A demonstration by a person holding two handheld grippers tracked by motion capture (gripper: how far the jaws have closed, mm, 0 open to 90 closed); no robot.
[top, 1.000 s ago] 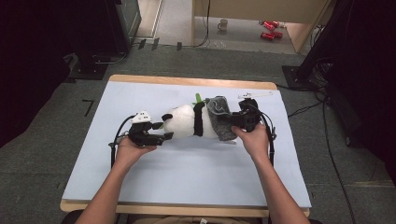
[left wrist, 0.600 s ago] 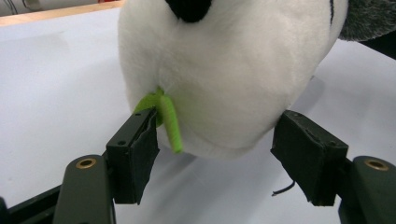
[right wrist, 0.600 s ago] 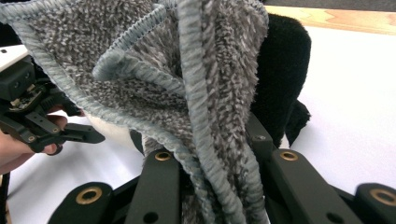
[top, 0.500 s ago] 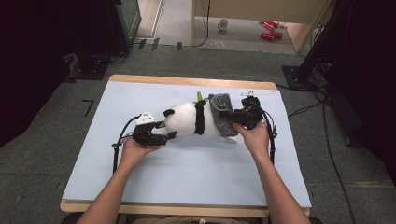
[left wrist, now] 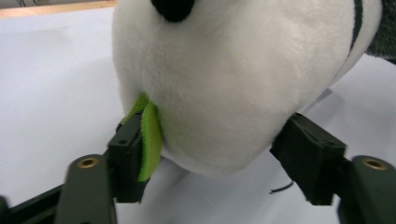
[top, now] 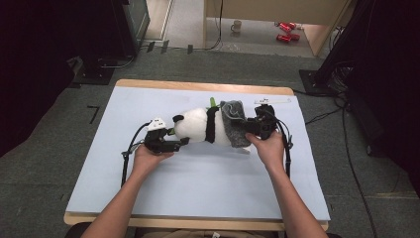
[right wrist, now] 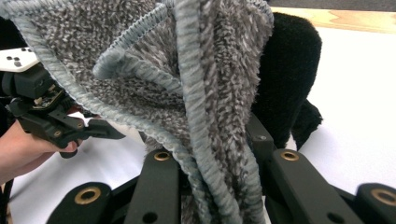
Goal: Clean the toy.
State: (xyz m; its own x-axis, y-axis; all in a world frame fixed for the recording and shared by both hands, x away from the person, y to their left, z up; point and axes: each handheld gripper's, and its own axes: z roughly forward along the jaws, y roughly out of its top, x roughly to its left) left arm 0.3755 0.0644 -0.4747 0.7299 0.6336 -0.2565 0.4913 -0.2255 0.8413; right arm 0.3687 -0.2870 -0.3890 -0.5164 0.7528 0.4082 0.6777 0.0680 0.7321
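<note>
A black-and-white panda plush (top: 198, 125) lies on its side in the middle of the table, a grey fuzzy cloth (top: 233, 126) wrapped over its rear end. My left gripper (top: 184, 142) has the panda's white head (left wrist: 233, 84) between its jaws. They have just been closing, and both pads now touch the plush, the left one through a green felt leaf (left wrist: 150, 140). My right gripper (right wrist: 212, 158) is shut on a bunched fold of the grey cloth (right wrist: 187, 84), beside a black plush limb (right wrist: 289, 70). The right gripper view also catches the left gripper (right wrist: 56, 116) farther off.
A white sheet (top: 198, 198) covers the wooden table. A small white strip (top: 272, 100) lies near its far right edge. On the floor beyond are a mug (top: 237, 25), red cans (top: 285, 29), cables and dark equipment stands.
The left gripper has edged slightly right, closer onto the panda's head. The right hand, the cloth and the panda's body stay where they were.
</note>
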